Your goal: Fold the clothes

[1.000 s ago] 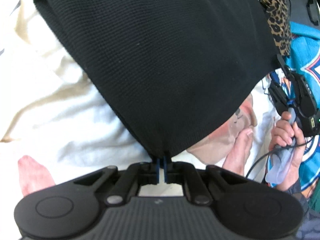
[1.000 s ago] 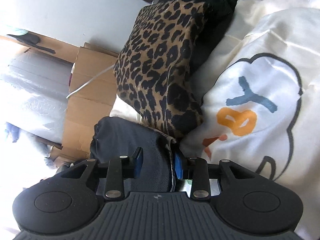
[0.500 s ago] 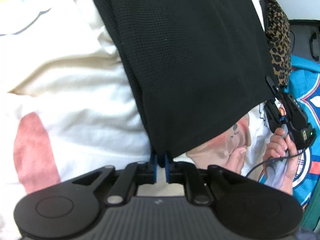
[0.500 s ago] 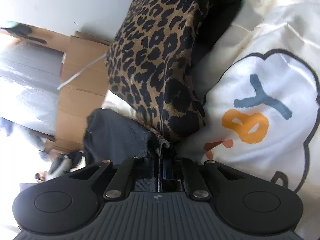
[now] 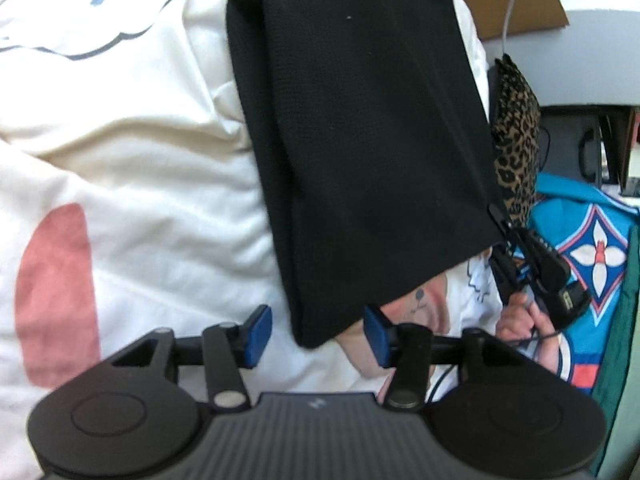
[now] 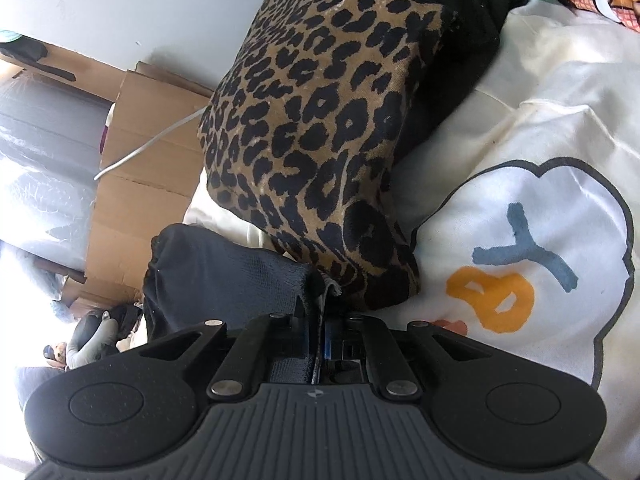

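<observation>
Cream bedding (image 5: 152,168) (printed letters "Y" and "O" legible) carries the folded black garment (image 5: 360,140). Left gripper (image 5: 316,334) gapes wide around its corner, gripping nothing; right gripper (image 6: 318,338) pinches the hem closed.

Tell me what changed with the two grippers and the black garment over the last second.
The left gripper opened and let go of the black garment, whose corner now hangs between its spread fingers. The right gripper closed on the garment's other corner a second ago and still holds it. The leopard cushion and white bedding stayed put.
</observation>
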